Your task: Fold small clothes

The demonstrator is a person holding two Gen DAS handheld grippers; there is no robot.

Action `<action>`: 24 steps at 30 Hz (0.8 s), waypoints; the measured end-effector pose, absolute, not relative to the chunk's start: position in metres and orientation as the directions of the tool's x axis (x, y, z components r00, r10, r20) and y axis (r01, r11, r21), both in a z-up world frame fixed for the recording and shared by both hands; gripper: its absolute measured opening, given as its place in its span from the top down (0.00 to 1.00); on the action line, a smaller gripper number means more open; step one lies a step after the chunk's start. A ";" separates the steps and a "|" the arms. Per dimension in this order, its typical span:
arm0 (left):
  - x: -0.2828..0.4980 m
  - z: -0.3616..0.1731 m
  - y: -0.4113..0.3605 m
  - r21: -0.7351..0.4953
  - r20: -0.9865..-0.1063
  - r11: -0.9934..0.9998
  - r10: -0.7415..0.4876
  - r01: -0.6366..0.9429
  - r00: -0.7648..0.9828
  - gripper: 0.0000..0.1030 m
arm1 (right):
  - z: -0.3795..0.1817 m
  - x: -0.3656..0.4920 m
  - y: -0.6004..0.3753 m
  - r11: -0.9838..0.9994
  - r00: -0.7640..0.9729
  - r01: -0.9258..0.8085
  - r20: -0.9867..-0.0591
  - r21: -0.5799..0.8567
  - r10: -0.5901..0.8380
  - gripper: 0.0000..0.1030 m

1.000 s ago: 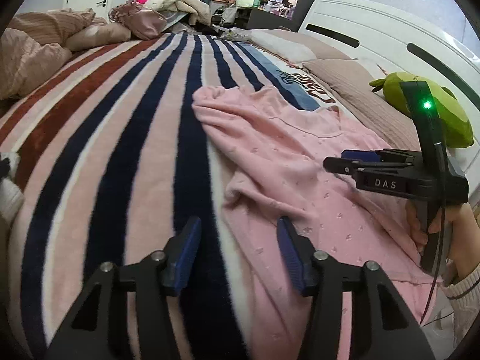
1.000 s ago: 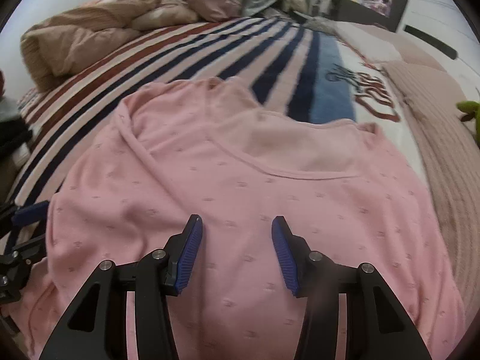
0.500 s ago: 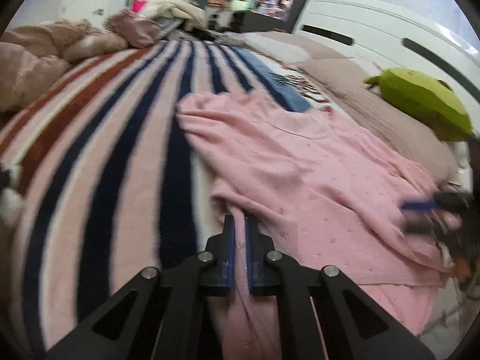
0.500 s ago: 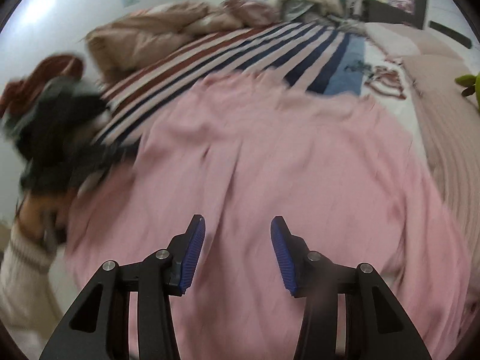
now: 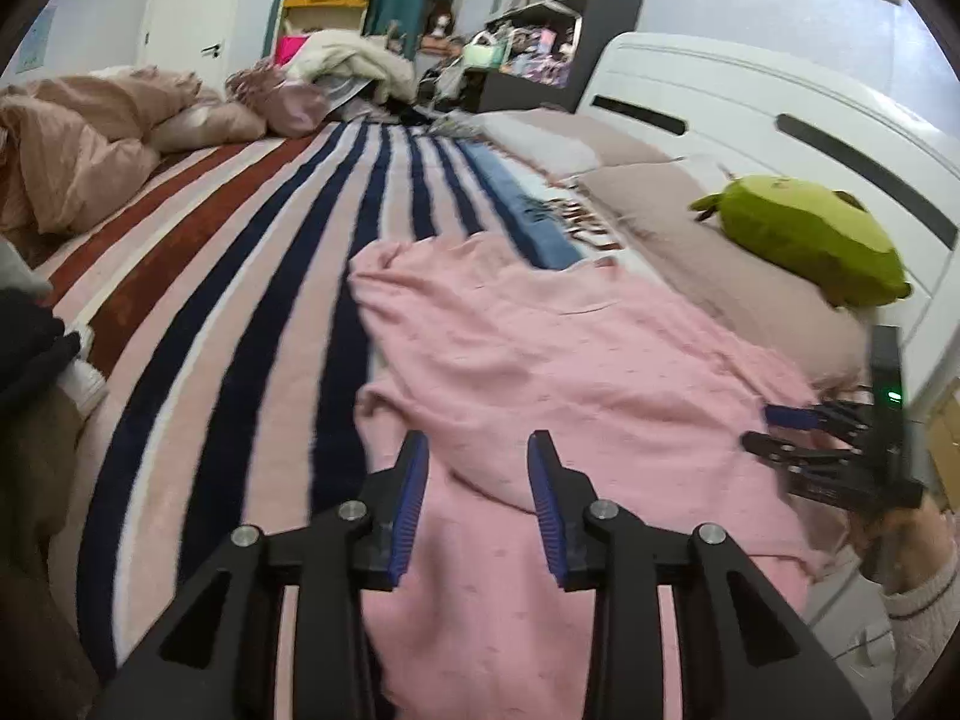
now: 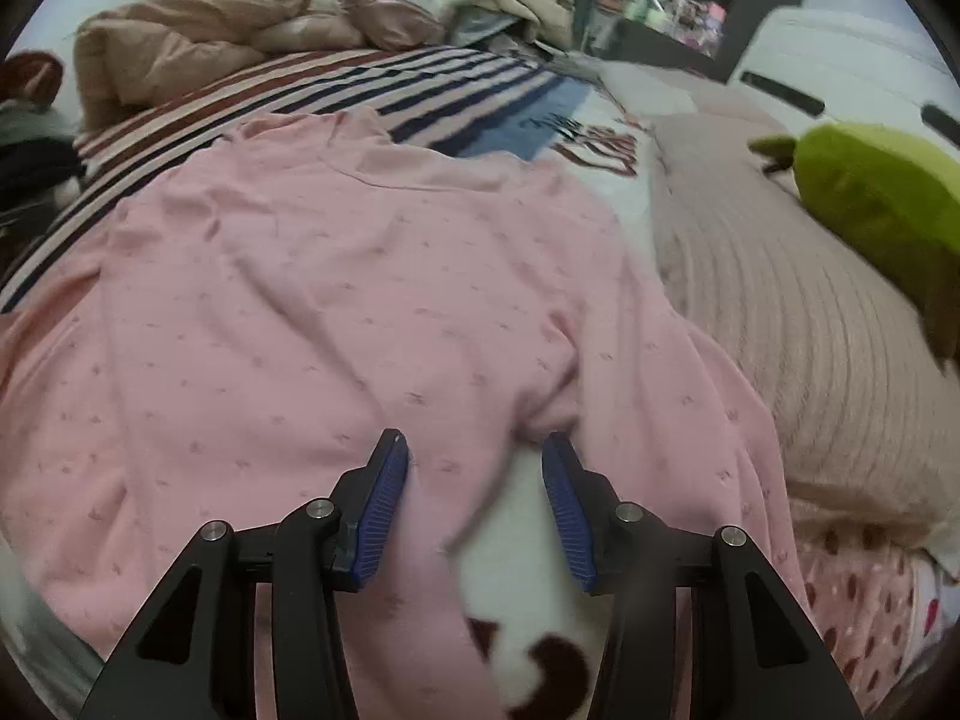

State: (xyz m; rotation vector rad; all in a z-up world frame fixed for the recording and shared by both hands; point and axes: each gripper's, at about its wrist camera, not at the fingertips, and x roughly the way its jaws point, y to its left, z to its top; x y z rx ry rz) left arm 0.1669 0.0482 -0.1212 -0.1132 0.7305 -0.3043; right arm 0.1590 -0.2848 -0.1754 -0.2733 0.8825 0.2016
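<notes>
Both tools now open: left tool, clamped on the pink top half a second ago, has released; sleeve fold apparently placed, right tool empty

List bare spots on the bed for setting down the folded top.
Free: striped blanket between the pink top and the beige duvet. Crowded: pillows with the green plush, right of the top.
</notes>
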 end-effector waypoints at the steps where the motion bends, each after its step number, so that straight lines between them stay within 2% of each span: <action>1: 0.164 -0.119 0.046 -0.209 -0.633 0.948 -0.318 0.239 0.706 0.66 | -0.174 0.157 -0.290 0.949 0.615 -0.287 -0.785 -0.129 0.079 0.62; 5: 0.148 -0.108 0.038 -0.224 -0.603 0.937 -0.349 0.267 0.717 0.54 | -0.156 0.135 -0.315 0.944 0.628 -0.328 -0.755 -0.038 0.188 0.62; 10: 0.135 -0.101 0.027 -0.238 -0.581 0.923 -0.385 0.303 0.717 0.45 | -0.152 0.100 -0.347 0.943 0.607 -0.316 -0.741 0.107 0.287 0.60; 15: 0.131 -0.102 0.017 -0.247 -0.586 0.912 -0.410 0.329 0.699 0.43 | -0.177 0.071 -0.354 0.913 0.549 -0.351 -0.744 0.208 0.380 0.60; 18: 0.131 -0.105 0.013 -0.250 -0.592 0.911 -0.411 0.328 0.693 0.43 | -0.189 0.063 -0.346 0.927 0.577 -0.335 -0.741 0.168 0.343 0.58; 19: 0.131 -0.106 0.012 -0.254 -0.592 0.909 -0.416 0.330 0.690 0.43 | -0.190 0.060 -0.344 0.932 0.590 -0.334 -0.739 0.143 0.325 0.61; 20: 0.130 -0.106 0.012 -0.256 -0.593 0.908 -0.418 0.331 0.688 0.43 | -0.189 0.058 -0.338 0.938 0.606 -0.334 -0.740 0.096 0.291 0.80; 21: 0.129 -0.107 0.011 -0.254 -0.594 0.909 -0.417 0.331 0.688 0.43 | -0.189 0.054 -0.334 0.940 0.615 -0.335 -0.740 0.068 0.273 0.94; 22: 0.128 -0.107 0.011 -0.252 -0.594 0.910 -0.414 0.330 0.689 0.43 | -0.188 0.053 -0.331 0.938 0.614 -0.342 -0.740 0.063 0.274 0.97; 24: 0.125 -0.107 0.012 -0.253 -0.592 0.911 -0.413 0.327 0.692 0.43 | -0.186 0.050 -0.333 0.929 0.608 -0.357 -0.730 0.100 0.312 0.98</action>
